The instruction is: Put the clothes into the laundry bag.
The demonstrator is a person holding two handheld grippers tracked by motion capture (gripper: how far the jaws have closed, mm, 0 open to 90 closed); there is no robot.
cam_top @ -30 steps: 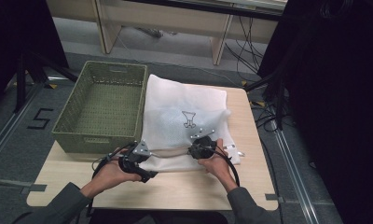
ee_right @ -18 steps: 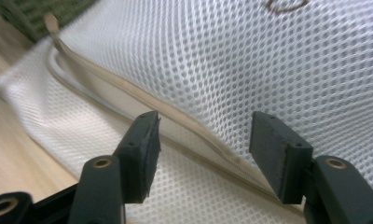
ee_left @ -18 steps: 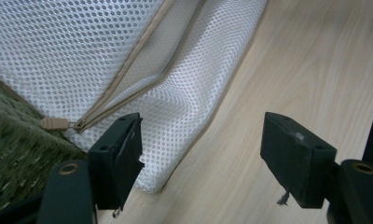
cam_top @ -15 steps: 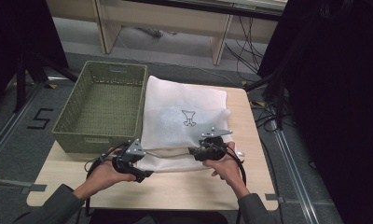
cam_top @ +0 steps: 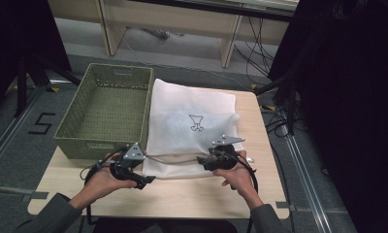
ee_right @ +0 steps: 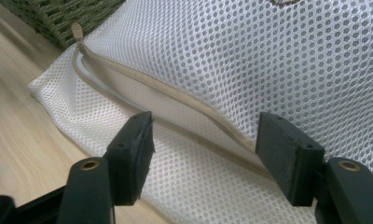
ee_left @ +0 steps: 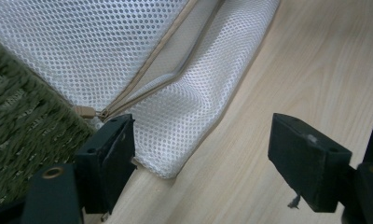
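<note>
White mesh bag (cam_top: 192, 126) found flat on the wooden table (cam_top: 182, 199), right of centre, left edge against the green basket (cam_top: 105, 109) at the table's left. Long axis running from near edge to far edge; zippered mouth (ee_right: 175, 100) along the near edge, partly unzipped and gaping, pull tab (ee_right: 76, 31) at the end nearest the basket. Small printed figure (cam_top: 196, 122) uppermost, near the bag's middle. Left gripper (cam_top: 134, 167) placed at the bag's near left corner, jaws spread and just lately widening, one jaw just beside the corner of the mesh, the other over bare wood; nothing pinched. Right gripper (cam_top: 209, 158) placed at the near edge toward the bag's right, jaws likewise parted and just lately opening, zipper seam lying between them but pads not pressing on it; bag released. Left hand (cam_top: 102, 179) and right hand (cam_top: 235, 174) entering from the table's near edge, forearms angled inward, both grippers low over the surface and pointing toward the bag.
</note>
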